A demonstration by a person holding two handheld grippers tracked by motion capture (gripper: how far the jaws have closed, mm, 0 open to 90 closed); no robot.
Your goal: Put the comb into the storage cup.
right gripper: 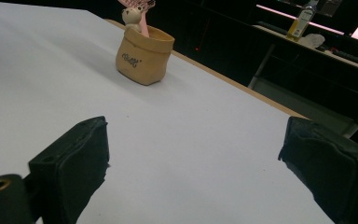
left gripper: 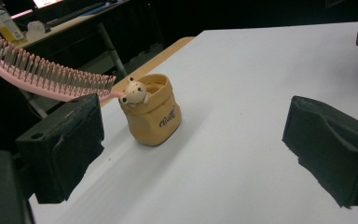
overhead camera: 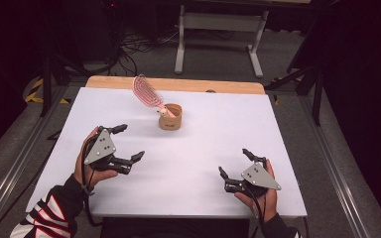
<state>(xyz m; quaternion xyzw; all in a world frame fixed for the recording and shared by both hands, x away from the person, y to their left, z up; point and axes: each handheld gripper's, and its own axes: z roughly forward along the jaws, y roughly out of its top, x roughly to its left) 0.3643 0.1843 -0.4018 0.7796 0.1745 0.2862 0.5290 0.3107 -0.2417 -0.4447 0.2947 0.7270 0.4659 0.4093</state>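
Note:
A tan sack-shaped cup [overhead camera: 170, 117] [left gripper: 153, 115] [right gripper: 143, 54] with a small bear figure on its rim stands upright near the table's far middle. A pink hairbrush [overhead camera: 147, 91] [left gripper: 46, 74] leans out of it, handle in the cup, bristle head up and to the left. My left gripper [overhead camera: 127, 143] [left gripper: 191, 154] rests open at the left, short of the cup, with nothing between its jaws. At the front right, well away from the cup, my right gripper [overhead camera: 235, 163] [right gripper: 196, 172] is open too, jaws apart and bare.
The white tabletop [overhead camera: 203, 144] ends in a wooden strip [overhead camera: 178, 84] along its far edge. Beyond it stands a white table frame [overhead camera: 218, 34] on the floor, with cables [overhead camera: 134, 47]. A bottle [right gripper: 302, 18] sits on a far bench.

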